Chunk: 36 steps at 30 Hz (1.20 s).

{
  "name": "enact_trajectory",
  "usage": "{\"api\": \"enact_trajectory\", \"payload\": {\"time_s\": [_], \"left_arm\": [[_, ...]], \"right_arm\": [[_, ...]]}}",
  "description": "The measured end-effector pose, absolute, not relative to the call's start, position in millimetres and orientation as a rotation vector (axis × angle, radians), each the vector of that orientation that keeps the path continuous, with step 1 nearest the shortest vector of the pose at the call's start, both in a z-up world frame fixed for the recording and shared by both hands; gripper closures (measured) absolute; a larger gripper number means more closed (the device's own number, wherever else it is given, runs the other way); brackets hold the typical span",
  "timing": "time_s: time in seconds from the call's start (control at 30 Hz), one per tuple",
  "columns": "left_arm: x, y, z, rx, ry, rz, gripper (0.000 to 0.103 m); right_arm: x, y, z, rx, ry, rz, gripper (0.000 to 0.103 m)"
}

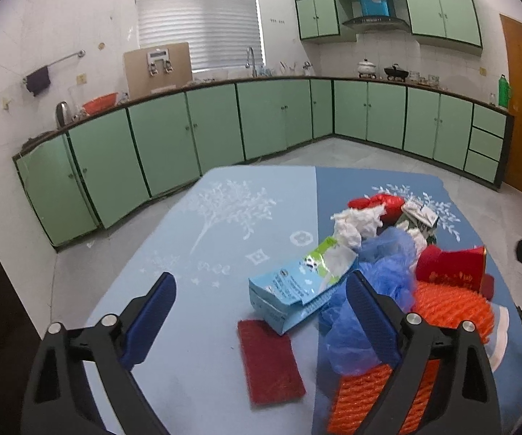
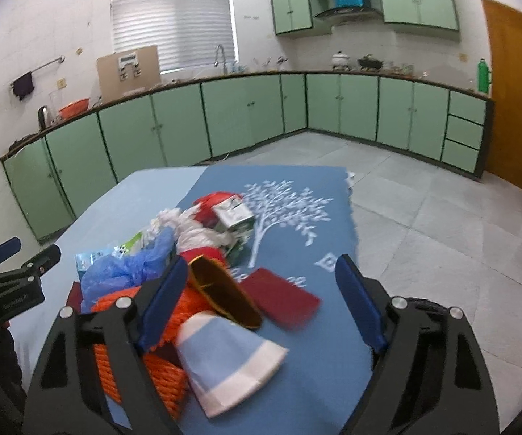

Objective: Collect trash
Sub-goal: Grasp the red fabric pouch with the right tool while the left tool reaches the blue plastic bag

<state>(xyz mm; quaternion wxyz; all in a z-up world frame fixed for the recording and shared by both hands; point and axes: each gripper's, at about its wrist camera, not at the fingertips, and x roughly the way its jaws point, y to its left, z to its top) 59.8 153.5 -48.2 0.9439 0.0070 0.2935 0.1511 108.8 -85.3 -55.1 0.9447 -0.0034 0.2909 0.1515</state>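
Note:
A heap of trash lies on the blue table point(image 1: 203, 330). In the left wrist view a light blue carton point(image 1: 286, 297) and a dark red pad point(image 1: 270, 359) lie between the fingers of my open left gripper point(image 1: 262, 282), with no pad pressing on them. A blue plastic bag point(image 1: 380, 275), orange foam netting point(image 1: 449, 304), a red cup point(image 1: 449, 268) and white tissue point(image 1: 355, 224) lie to its right. My right gripper point(image 2: 261, 268) stands open over the red cup point(image 2: 224, 290), a second dark red pad point(image 2: 282, 297) and a blue-and-white cloth point(image 2: 228, 359).
A small green-and-white carton point(image 2: 233, 217) and a red bag point(image 2: 213, 199) sit at the heap's far side. Green kitchen cabinets point(image 1: 279, 119) line the far walls across a tiled floor point(image 2: 424, 217). A wooden door point(image 2: 510, 90) is at the right.

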Motion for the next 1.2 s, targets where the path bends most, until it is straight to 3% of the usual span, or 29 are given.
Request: {"api": "enact_trajectory", "payload": {"time_s": [0.27, 0.4, 0.47, 0.57, 0.67, 0.73, 0.83, 0.97, 1.2], "left_arm": [[68, 162, -63, -0.012, 0.642, 0.312, 0.010], [74, 161, -63, -0.017, 0.640, 0.302, 0.010], [76, 161, -63, -0.013, 0.637, 0.297, 0.010], [79, 160, -63, -0.013, 0.635, 0.286, 0.010], [80, 159, -62, -0.019, 0.633, 0.274, 0.010], [80, 157, -61, -0.018, 0.631, 0.265, 0.010], [81, 152, -60, -0.023, 0.631, 0.240, 0.011], [88, 141, -64, -0.030, 0.664, 0.169, 0.028], [103, 119, -79, -0.022, 0.745, 0.051, 0.034]], "right_arm": [[125, -58, -74, -0.073, 0.650, 0.382, 0.024], [134, -53, -81, -0.074, 0.677, 0.413, 0.034], [135, -51, -83, -0.071, 0.689, 0.428, 0.039], [139, -50, -87, -0.057, 0.718, 0.480, 0.061], [138, -49, -88, -0.048, 0.723, 0.501, 0.067], [137, -50, -85, -0.048, 0.714, 0.523, 0.079], [136, -50, -81, -0.044, 0.698, 0.538, 0.087], [136, -52, -81, -0.041, 0.693, 0.548, 0.088], [136, -54, -83, -0.030, 0.699, 0.539, 0.088]]}}
